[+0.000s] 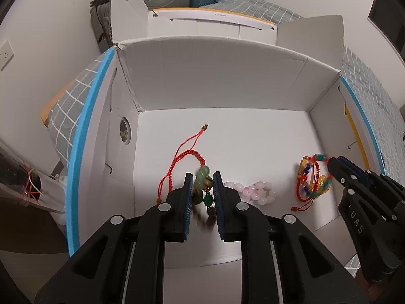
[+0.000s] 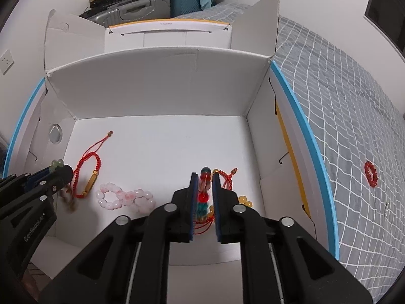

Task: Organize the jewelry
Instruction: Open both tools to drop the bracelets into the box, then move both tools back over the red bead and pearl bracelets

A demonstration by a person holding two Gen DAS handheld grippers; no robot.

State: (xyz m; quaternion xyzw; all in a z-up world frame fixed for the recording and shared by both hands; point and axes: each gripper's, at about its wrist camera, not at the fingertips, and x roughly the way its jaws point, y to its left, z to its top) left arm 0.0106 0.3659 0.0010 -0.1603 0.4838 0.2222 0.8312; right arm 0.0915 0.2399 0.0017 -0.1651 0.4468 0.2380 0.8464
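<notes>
1. Left wrist view:
   - A white cardboard box with open flaps takes up most of the view, and most of the jewellery is already inside it.
   - On its floor lie a red braided cord bracelet and a pale pink bead bracelet, apart from each other.
   - The left tongs are low over the floor with their jaws only slightly apart. A green jade and brown bead string fills the gap and looks pinched, and its lower beads are blurred.
   - Near the box's right wall, the right tongs hold one end of a multicoloured bead bracelet on red cord. The rest of that bracelet is down on the floor.

2. Right wrist view:
   - The right tongs are almost closed, and the multicoloured bracelet sits tight between the pads.
   - At the left, the left tongs show the jade at their tip, with brown beads hanging below in a blur.
   - The cord bracelet has a gold tube on it and lies beside the pink beads.
   - Outside the box, a red bead bracelet lies on the grey gridded bedcover.
   - A small glinting thing lies nearer on the bedcover, too small to make out.

3. My judgement is that the task is well along. Two pieces are in the box and two more are about to be let go there, which leaves at least the red bead bracelet to fetch.
</notes>
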